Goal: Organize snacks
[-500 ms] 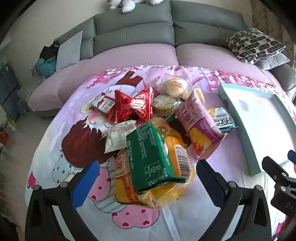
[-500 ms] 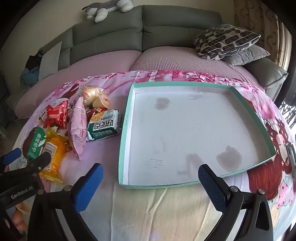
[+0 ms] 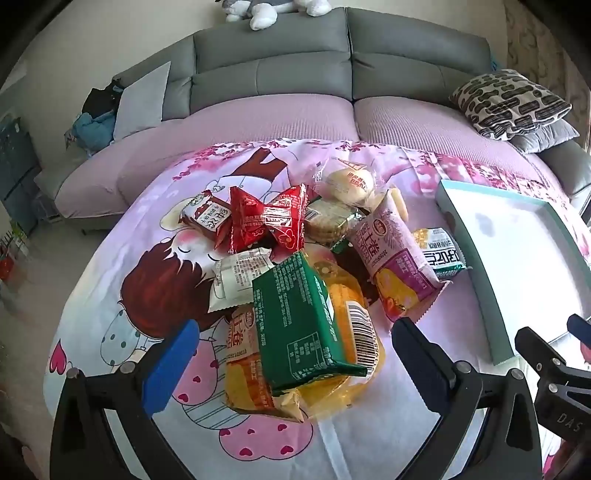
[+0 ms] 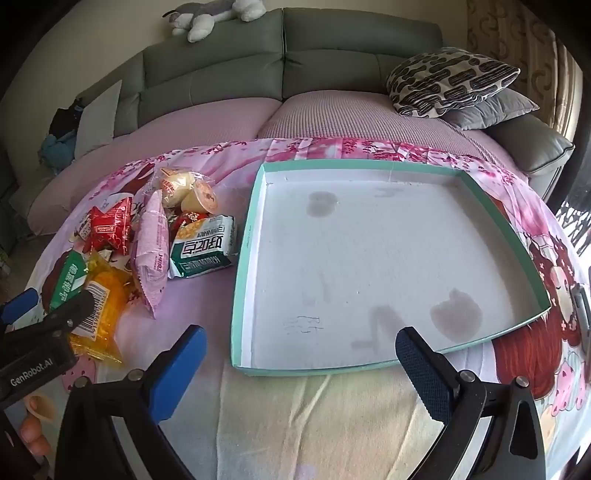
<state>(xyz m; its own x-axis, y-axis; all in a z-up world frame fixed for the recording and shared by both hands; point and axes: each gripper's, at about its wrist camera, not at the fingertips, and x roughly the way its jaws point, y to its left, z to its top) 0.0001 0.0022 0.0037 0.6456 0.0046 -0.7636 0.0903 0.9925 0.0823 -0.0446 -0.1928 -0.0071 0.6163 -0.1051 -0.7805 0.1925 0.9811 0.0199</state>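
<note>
A pile of wrapped snacks lies on a pink cartoon cloth: a green pack (image 3: 299, 317) on top of yellow packs (image 3: 351, 325), red packets (image 3: 266, 218), a pink bag (image 3: 395, 254), a white-green pack (image 3: 441, 251) and a round bun (image 3: 351, 182). My left gripper (image 3: 295, 354) hangs open just before the green pack, nothing between its fingers. To the right stands a shallow teal-rimmed white tray (image 4: 243, 258), nothing in it. My right gripper (image 4: 299, 358) is open over the tray's near edge. The pile (image 4: 147, 251) also shows left of the tray.
A grey sofa with lilac seat covers (image 3: 280, 122) runs behind the cloth. Patterned and grey cushions (image 4: 450, 81) sit at the back right, a plush toy (image 4: 207, 18) on the backrest. The left gripper's body (image 4: 40, 339) and fingers of a hand (image 4: 35, 428) show at the lower left.
Both views have shifted very slightly; the pile and the tray lie as before, and both grippers stay open.
</note>
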